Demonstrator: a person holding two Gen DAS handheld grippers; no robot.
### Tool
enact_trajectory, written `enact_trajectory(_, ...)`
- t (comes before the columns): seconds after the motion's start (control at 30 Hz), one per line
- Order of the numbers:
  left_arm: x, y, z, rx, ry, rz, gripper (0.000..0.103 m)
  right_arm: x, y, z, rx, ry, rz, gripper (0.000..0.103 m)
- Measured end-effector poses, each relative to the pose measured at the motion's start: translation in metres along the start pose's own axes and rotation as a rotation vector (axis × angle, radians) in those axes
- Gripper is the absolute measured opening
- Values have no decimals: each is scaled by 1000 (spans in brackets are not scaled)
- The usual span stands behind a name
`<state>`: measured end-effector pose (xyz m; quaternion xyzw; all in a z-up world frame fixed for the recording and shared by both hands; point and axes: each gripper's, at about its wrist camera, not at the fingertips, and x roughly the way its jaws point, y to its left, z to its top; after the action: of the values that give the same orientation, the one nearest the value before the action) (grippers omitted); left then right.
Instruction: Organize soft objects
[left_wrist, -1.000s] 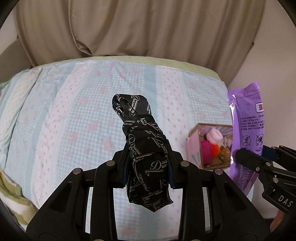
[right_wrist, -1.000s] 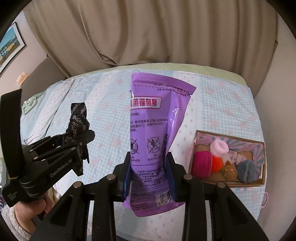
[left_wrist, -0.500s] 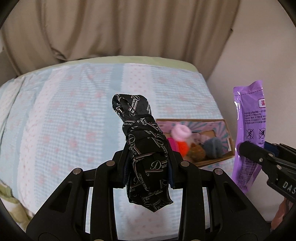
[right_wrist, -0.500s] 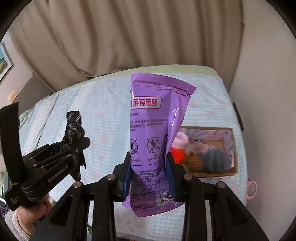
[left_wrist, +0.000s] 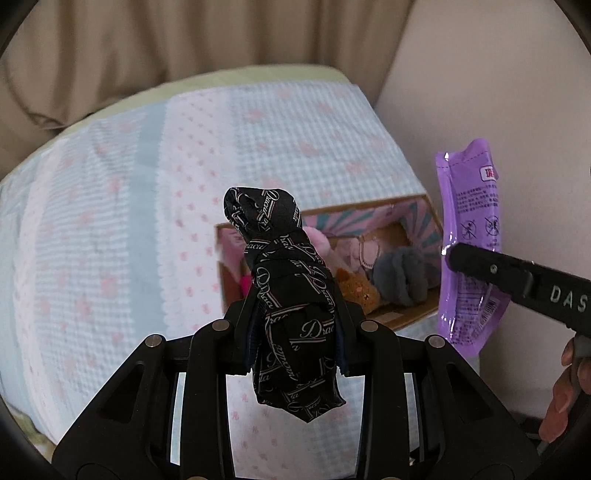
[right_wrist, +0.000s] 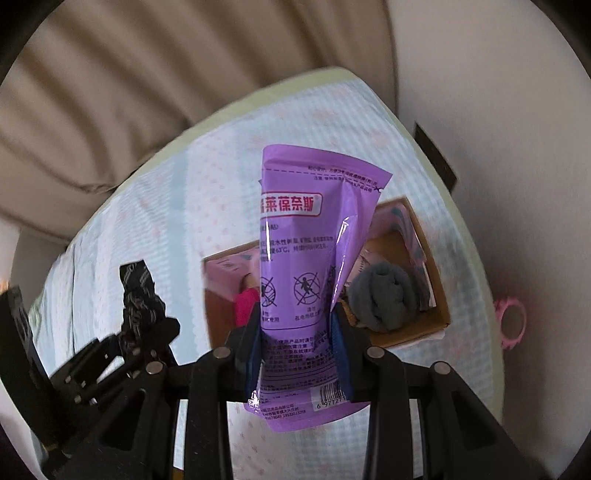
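Note:
My left gripper (left_wrist: 297, 334) is shut on a knotted black cloth with pale script print (left_wrist: 284, 280), held upright above the bed. My right gripper (right_wrist: 299, 345) is shut on a purple plastic pouch (right_wrist: 306, 258), also held upright. An open cardboard box (left_wrist: 400, 317) with a pink striped lining lies on the bed beyond both grippers; it shows in the right wrist view too (right_wrist: 437, 317). Inside it are a grey rolled cloth (left_wrist: 397, 275), a brown plush bear (left_wrist: 356, 290), a pink plush (left_wrist: 317, 240) and a magenta item. The pouch (left_wrist: 469, 236) and the cloth (right_wrist: 138, 291) each show in the other view.
The bed has a light blue and white cover with pink dots (left_wrist: 129, 206). Beige curtains (left_wrist: 184, 48) hang behind it and a pale wall (left_wrist: 480, 85) runs along its right side. A pink ring (right_wrist: 511, 321) sits by the wall past the bed's edge.
Both grippers have swung right and moved closer to the box, which now sits straight ahead of them and larger in view. Each gripper's hold is unchanged.

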<state>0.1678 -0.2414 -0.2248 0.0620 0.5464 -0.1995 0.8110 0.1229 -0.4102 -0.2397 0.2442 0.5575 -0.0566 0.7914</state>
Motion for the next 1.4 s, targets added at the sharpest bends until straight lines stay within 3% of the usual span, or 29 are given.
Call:
enact_trajectory(0.43,135,-7,9,104,222,9,28,108,-45,22,185,174,-28,31)
enact_trajectory(0.53,146,-6,10,124,244,-40,33,120,-53,25,238,195,-28,37)
enact_trajectory(0.57,151,-7,10,137,267,-46,46,123,-54,26,251,203,-25,48)
enact_trajectory(0.6,154,-8,10,148,285,-45,75,125,-55,27,262,207,-26,57)
enact_trajectory(0.63,157,-9,10,156,296,-37,89,126,-55,28,267,204,-42,63)
enact_trajectory(0.67,157,-9,9,165,300,-26,99,124,-55,29,261,190,-59,78)
enact_trajectory(0.7,153,-8,8,170,281,-25,99,123,-55,28,249,173,-62,93)
enact_trajectory(0.77,148,-6,7,177,264,-21,99,121,-54,29,215,166,-87,103)
enact_trajectory(0.87,145,-3,4,178,277,-13,99,122,-53,28,183,182,-134,103)
enact_trajectory(1.1,122,5,-2,156,243,0,99,104,-48,17,189,161,-111,103)
enact_trajectory(1.4,52,20,-8,98,150,9,99,46,-8,8,122,82,-100,103)
